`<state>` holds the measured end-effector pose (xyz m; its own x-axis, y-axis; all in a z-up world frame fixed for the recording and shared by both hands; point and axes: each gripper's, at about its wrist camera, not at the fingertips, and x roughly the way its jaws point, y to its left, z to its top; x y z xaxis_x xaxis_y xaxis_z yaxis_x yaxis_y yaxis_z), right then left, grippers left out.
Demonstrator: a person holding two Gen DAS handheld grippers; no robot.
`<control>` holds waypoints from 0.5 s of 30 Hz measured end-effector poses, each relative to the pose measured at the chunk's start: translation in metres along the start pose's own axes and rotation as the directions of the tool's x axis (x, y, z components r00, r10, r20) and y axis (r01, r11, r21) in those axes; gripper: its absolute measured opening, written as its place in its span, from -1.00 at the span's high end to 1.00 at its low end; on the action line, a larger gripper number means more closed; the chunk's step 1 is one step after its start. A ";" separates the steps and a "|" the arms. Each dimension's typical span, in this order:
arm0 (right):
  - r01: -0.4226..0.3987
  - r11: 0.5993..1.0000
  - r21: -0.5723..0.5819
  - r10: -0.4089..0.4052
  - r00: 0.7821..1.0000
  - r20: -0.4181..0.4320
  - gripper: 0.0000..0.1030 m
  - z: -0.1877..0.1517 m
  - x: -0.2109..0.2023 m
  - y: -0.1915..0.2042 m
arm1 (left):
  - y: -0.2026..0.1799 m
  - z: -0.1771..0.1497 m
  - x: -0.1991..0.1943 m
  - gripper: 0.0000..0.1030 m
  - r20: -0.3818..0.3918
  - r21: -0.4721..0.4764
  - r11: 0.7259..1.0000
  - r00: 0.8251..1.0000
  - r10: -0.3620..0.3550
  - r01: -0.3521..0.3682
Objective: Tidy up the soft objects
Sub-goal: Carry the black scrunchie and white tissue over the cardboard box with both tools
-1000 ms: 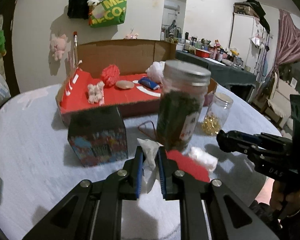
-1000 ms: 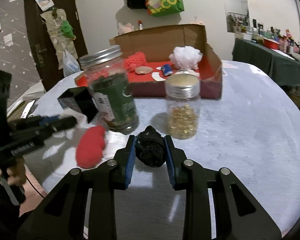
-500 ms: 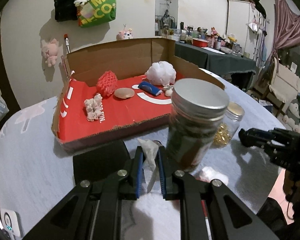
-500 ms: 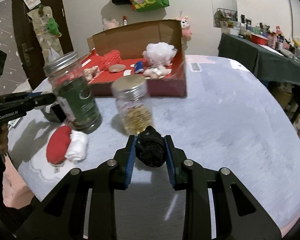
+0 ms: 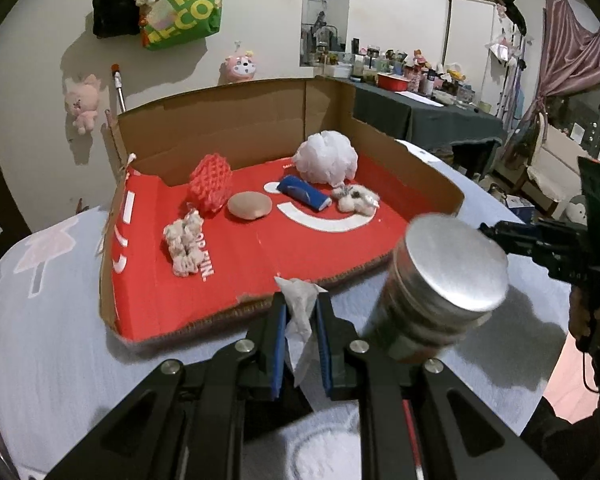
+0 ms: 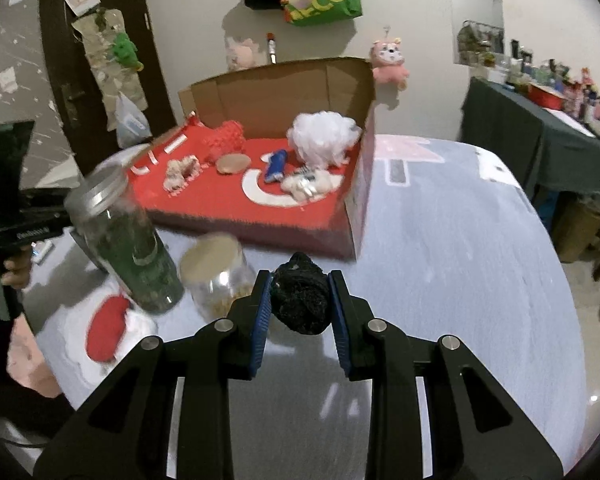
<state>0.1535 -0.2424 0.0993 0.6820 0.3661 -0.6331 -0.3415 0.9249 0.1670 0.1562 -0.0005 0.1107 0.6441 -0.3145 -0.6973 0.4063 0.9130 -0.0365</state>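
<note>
Soft objects first: my left gripper (image 5: 301,312) is clamped on a crumpled white tissue (image 5: 299,320), and my right gripper (image 6: 300,300) is squeezing a black fuzzy ball (image 6: 300,300) between its blue pads, both carried above the grey tablecloth (image 6: 460,260).

Just past the left tongs is the open cardboard box (image 5: 228,120) with the red floor, already holding a red mesh sponge (image 5: 211,182), a white bath pouf (image 5: 327,158), a tan pad (image 5: 249,206), a blue roll (image 5: 304,192), a pale scrunchie (image 5: 183,242) and a small white plush (image 5: 354,200).

The left view only catches the lid end of the tall jar (image 5: 440,296) (blurry, right beside my fingers). The right view shows its dark green contents, plus a short jar (image 6: 218,276) with yellowish stuff and a red-and-white soft thing (image 6: 108,328) lying on the cloth, none of which the left camera sees properly. It also shows my left tongs in my hand at the far left edge.

Compared with a second ago, both views sit nearer the box and look down into it more; the patterned little box that was in front of the left tongs is out of view. Both grips are unchanged.
</note>
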 end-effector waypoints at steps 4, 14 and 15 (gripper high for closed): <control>-0.074 0.997 -0.001 0.074 0.997 -0.016 0.48 0.028 0.009 -0.005 | 0.010 0.018 0.008 0.71 -0.012 0.009 1.000 1.000 -0.027 0.027; -0.213 0.975 -0.055 0.203 0.968 -0.149 0.48 0.099 0.073 0.023 | 0.029 0.064 0.053 0.71 -0.124 -0.017 0.994 0.987 -0.107 0.105; -0.217 0.974 -0.060 0.204 0.965 -0.167 0.48 0.106 0.084 0.027 | 0.032 0.069 0.061 0.71 -0.146 -0.024 0.995 0.984 -0.104 0.102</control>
<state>0.2700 -0.1760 0.1309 0.4799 0.5249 -0.7030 -0.5197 0.8156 0.2543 0.2529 -0.0082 0.1163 0.4971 -0.3666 -0.7865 0.4537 0.8824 -0.1245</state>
